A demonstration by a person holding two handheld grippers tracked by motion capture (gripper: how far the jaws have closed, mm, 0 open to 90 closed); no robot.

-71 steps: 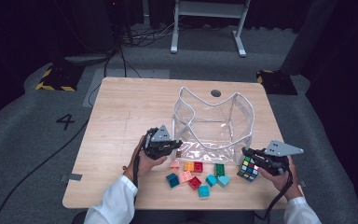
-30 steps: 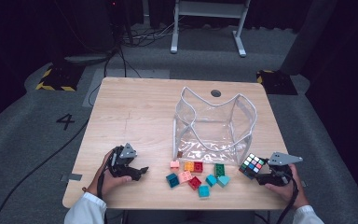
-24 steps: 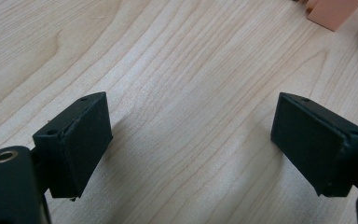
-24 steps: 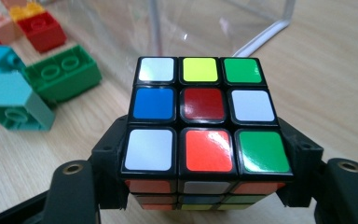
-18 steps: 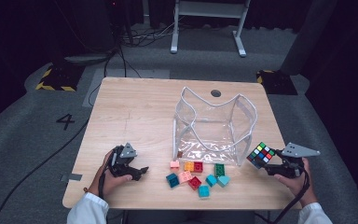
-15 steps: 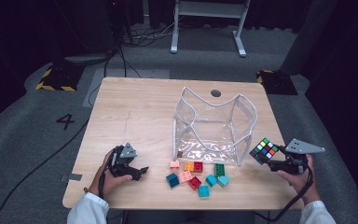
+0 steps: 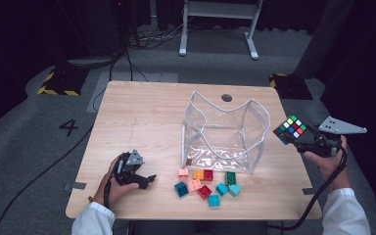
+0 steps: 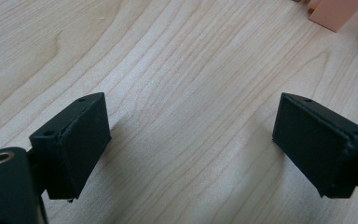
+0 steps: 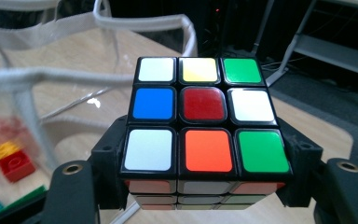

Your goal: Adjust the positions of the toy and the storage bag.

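right gripper [image 7: 301,135] jaws clamped on puzzle cube [image 7: 291,128] beside clear bag [image 7: 225,134]; left gripper [image 7: 144,179] jaws just opened, apart, empty

The wooden table [image 7: 142,117] bears a clear bag [image 7: 225,132] and toy bricks [image 7: 206,182].

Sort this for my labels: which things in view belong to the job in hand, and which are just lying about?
In the job:
- puzzle cube, clamped in the right gripper
- clear plastic bag, standing open beside it

Lying about:
- toy bricks in front of the bag
- left gripper, jaws just opened, nothing between them
- table
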